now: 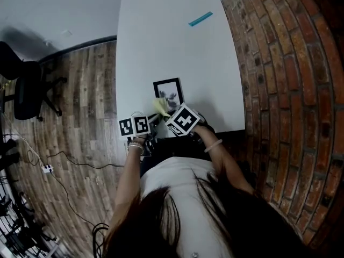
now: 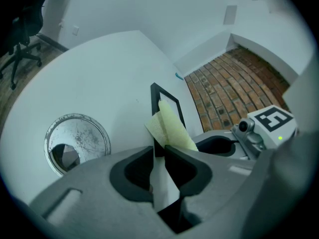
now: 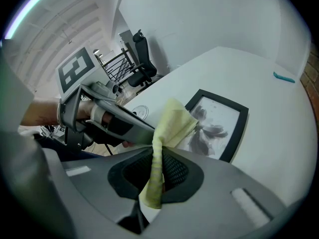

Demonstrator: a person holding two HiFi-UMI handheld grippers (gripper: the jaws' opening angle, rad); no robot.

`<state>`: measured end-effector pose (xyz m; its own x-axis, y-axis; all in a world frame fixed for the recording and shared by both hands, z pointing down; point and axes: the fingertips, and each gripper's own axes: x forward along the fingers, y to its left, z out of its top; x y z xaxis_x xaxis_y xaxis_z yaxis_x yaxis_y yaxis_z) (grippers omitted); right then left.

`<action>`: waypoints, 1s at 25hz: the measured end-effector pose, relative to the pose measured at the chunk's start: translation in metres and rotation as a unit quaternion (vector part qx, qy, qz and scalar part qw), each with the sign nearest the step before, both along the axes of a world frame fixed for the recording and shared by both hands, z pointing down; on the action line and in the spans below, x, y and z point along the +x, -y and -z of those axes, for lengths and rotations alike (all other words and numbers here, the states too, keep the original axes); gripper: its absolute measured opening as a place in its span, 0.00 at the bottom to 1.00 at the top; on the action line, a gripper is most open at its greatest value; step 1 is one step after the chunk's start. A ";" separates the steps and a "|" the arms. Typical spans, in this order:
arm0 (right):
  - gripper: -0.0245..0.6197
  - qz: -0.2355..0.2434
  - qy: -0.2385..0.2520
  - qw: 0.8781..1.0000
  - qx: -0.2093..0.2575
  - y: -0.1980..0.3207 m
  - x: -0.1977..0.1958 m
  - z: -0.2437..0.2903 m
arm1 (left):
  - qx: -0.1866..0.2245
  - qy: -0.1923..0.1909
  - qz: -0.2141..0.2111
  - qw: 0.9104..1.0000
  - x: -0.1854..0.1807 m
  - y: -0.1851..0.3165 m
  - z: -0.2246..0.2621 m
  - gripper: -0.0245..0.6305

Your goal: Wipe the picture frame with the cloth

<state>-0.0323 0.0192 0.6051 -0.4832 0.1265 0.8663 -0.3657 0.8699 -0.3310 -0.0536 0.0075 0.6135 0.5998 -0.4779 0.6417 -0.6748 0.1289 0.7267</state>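
Left gripper (image 2: 159, 152): fingers (image 2: 134, 173) look clamped on the frame (image 1: 168, 92) at its near left edge, steadying it. Right gripper (image 3: 155, 156): fingers (image 3: 174, 169) pinching the cloth (image 3: 172, 126), 1 bunched fold sticking out past the tips. Frame is on the table (image 1: 161, 36) by the near edge, about centre. Cloth hangs over its near left corner, just beside the left tips, with most of the glass to its far right. For the wipe I'd hold the left clamp firm, press the fold flat on the glass and sweep near-left to far-right in overlapping passes, clear of the left fingers. Cloth-to-glass contact: can't tell.
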 end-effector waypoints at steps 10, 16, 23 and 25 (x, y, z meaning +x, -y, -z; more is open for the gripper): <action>0.09 0.011 -0.005 1.000 0.003 0.002 -0.007 0.001 | 0.002 -0.004 0.000 1.000 -0.001 0.000 0.001 0.15; 0.09 0.016 -0.008 1.000 0.004 0.005 -0.009 0.000 | 0.004 -0.005 0.000 1.000 0.000 0.000 0.001 0.15; 0.09 0.015 -0.012 1.000 0.009 0.012 -0.011 -0.002 | 0.002 -0.008 0.001 1.000 0.000 0.000 0.001 0.15; 0.09 0.014 -0.013 1.000 0.010 0.015 -0.012 -0.002 | 0.002 -0.009 0.001 1.000 -0.001 0.000 0.001 0.15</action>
<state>-0.0445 0.0045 0.6071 -0.4577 0.1215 0.8808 -0.3495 0.8863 -0.3038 -0.0542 0.0071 0.6129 0.6108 -0.4813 0.6287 -0.6610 0.1271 0.7395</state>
